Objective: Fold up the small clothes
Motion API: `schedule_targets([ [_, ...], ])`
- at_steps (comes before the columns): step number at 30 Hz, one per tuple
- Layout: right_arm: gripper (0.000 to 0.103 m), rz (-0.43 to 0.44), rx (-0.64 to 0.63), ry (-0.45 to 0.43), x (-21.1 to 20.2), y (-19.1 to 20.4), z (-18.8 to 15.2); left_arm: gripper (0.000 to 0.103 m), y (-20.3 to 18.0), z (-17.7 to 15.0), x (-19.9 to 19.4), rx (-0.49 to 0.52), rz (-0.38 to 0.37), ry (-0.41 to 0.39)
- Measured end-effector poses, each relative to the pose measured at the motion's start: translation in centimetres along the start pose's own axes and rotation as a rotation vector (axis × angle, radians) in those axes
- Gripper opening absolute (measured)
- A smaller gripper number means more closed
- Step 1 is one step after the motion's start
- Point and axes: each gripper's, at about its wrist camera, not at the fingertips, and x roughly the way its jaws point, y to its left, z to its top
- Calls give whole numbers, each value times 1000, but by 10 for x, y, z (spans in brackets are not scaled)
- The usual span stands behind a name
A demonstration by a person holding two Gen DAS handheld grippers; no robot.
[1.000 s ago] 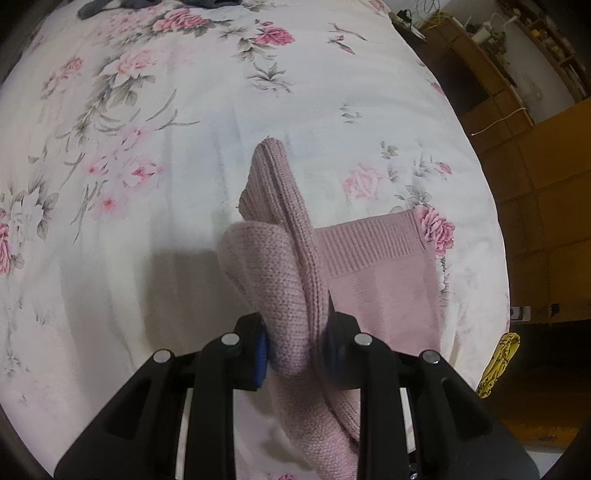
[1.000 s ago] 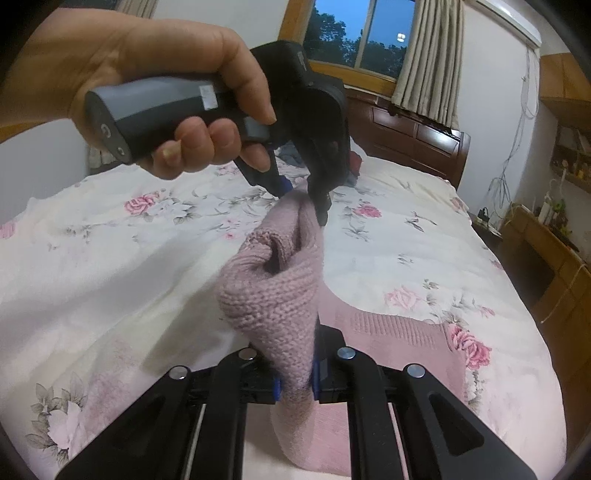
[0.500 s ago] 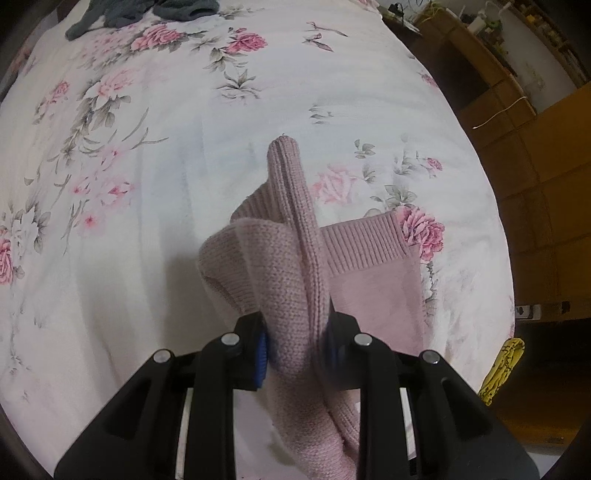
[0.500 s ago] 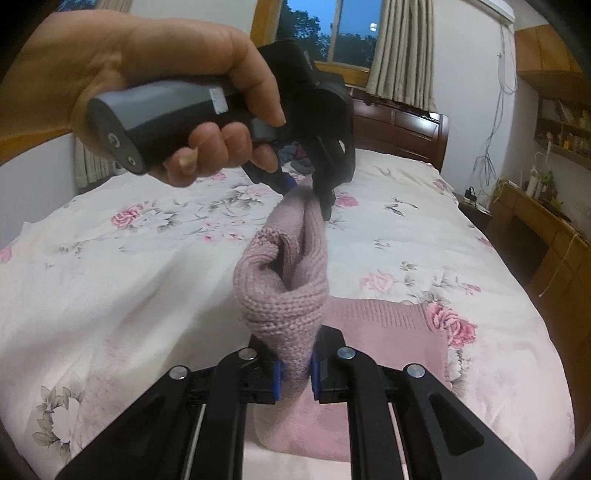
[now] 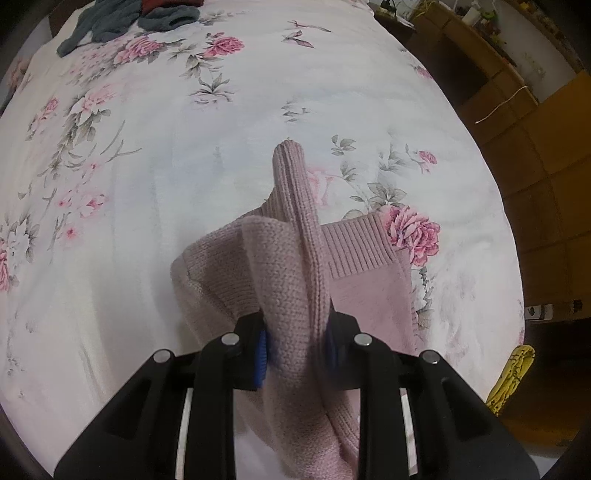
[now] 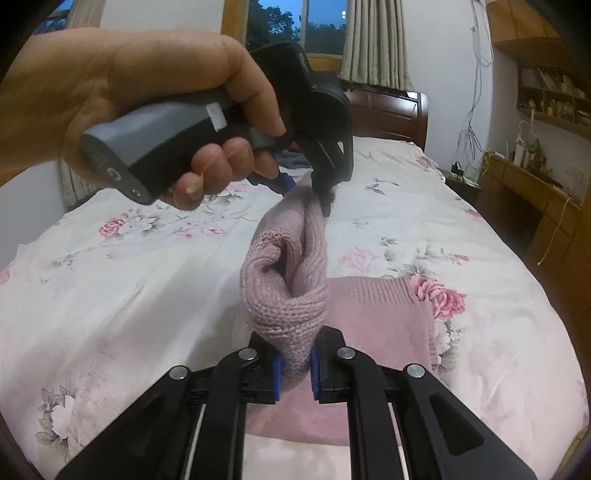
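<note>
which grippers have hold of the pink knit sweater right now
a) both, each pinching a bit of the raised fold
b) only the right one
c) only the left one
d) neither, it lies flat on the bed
a: the left gripper is shut on a fold of the pink knit sweater, and the right gripper clamps the other end of the same raised fold, with the rest lying on the floral bedspread.

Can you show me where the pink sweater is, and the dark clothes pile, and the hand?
pink sweater (image 5: 291, 266), left wrist view, on the lifted knit fold above the gripper.
dark clothes pile (image 5: 122, 18), left wrist view, on the grey-teal garment at the bed's far end.
hand (image 6: 122, 85), right wrist view, on its back, gripping the handle.
</note>
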Motion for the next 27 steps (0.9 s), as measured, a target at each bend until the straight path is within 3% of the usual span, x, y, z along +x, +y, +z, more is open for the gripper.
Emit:
schedule_targets([
  [11, 11, 1, 75, 18, 0, -32, -22, 23, -45, -4, 33, 39, 23, 0],
  [27, 11, 7, 210, 75, 4, -79, -61, 23, -89, -24, 88, 26, -21, 11],
])
